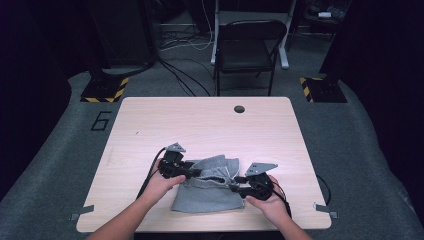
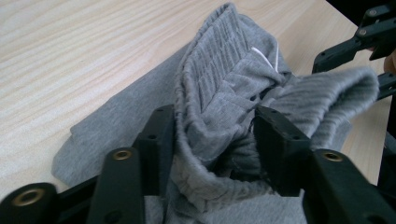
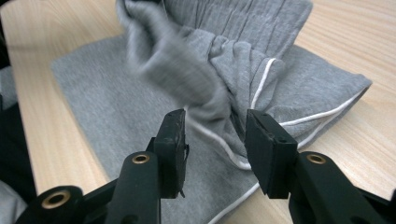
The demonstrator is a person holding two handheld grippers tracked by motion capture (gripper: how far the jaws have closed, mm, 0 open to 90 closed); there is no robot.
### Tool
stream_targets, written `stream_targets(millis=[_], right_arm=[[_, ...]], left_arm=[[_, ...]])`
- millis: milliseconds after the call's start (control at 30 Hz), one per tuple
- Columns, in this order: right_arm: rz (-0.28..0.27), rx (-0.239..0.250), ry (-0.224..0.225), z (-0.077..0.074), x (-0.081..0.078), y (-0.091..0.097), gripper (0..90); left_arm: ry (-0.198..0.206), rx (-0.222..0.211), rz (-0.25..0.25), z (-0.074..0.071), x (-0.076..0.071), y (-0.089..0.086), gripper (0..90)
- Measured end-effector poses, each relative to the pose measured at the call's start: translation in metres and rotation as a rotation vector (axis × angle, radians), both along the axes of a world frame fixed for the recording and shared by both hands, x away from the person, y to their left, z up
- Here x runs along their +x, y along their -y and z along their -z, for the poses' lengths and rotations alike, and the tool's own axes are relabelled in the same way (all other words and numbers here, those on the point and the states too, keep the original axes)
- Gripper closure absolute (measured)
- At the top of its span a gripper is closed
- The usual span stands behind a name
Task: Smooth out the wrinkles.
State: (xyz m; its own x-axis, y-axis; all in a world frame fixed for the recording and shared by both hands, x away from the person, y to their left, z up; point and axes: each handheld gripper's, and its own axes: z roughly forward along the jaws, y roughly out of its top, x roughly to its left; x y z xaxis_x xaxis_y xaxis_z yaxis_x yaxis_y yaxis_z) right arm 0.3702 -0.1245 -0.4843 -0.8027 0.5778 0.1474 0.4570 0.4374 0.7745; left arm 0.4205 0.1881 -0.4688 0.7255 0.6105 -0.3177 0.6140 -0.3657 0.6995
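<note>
A pair of grey sweat shorts [image 1: 207, 195] lies crumpled near the front middle of the wooden table [image 1: 210, 125]. It has a ribbed waistband [image 2: 219, 60], a white drawstring [image 2: 264, 56] and white piping [image 3: 261, 84]. My left gripper [image 1: 199, 173] comes in from the left. In the left gripper view its jaws [image 2: 215, 126] hold a bunched fold of the waistband that touches both pads. My right gripper [image 1: 234, 184] sits at the shorts' right side. In the right gripper view its jaws [image 3: 215, 128] stand apart, with a blurred fold of cloth [image 3: 187, 79] loose just beyond them.
A round cable hole [image 1: 239, 109] sits near the table's far edge. A black folding chair [image 1: 250, 47] stands behind the table, with cables on the floor. The front edge of the table runs just below my hands.
</note>
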Motion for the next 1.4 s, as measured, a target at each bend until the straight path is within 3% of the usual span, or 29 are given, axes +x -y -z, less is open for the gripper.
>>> stream_targets(millis=[200, 367, 467, 567, 633, 700, 767, 833, 1000, 1300, 1400], right_arm=[[-0.015, 0.04, -0.007, -0.003, -0.008, -0.001, 57.8], [-0.055, 0.018, 0.04, -0.009, -0.016, -0.01, 57.4], [-0.062, 0.03, 0.071, -0.014, -0.02, -0.012, 56.3], [-0.078, 0.059, 0.073, -0.019, -0.022, -0.019, 52.1], [-0.096, 0.037, 0.086, -0.018, -0.022, -0.026, 50.8], [-0.102, -0.02, 0.097, -0.014, -0.023, -0.033, 51.5], [-0.109, -0.085, 0.108, -0.011, -0.022, -0.036, 58.8], [-0.112, -0.105, 0.113, -0.01, -0.023, -0.037, 65.3], [-0.126, -0.117, 0.094, -0.012, -0.027, -0.031, 76.6], [-0.141, -0.127, 0.052, -0.006, -0.037, -0.027, 75.5], [-0.134, -0.12, 0.049, -0.004, -0.04, -0.026, 73.7]], left_arm=[[0.02, -0.006, 0.009, 0.0, -0.01, -0.001, 64.7], [0.032, -0.005, 0.026, 0.0, -0.014, -0.001, 67.2], [0.028, -0.008, 0.025, 0.0, -0.015, 0.0, 67.4], [0.036, -0.007, 0.027, 0.0, -0.015, 0.001, 67.5], [0.035, -0.009, 0.025, 0.0, -0.016, 0.001, 67.4], [0.038, -0.011, 0.027, 0.001, -0.016, 0.0, 67.3], [0.035, -0.019, 0.028, 0.001, -0.018, 0.0, 67.2], [0.04, -0.019, 0.036, 0.002, -0.021, -0.001, 67.2], [0.04, -0.029, 0.059, 0.003, -0.032, -0.004, 66.8], [0.032, -0.019, 0.111, 0.006, -0.054, -0.008, 63.3], [0.004, -0.028, 0.115, 0.008, -0.063, -0.009, 60.9]])
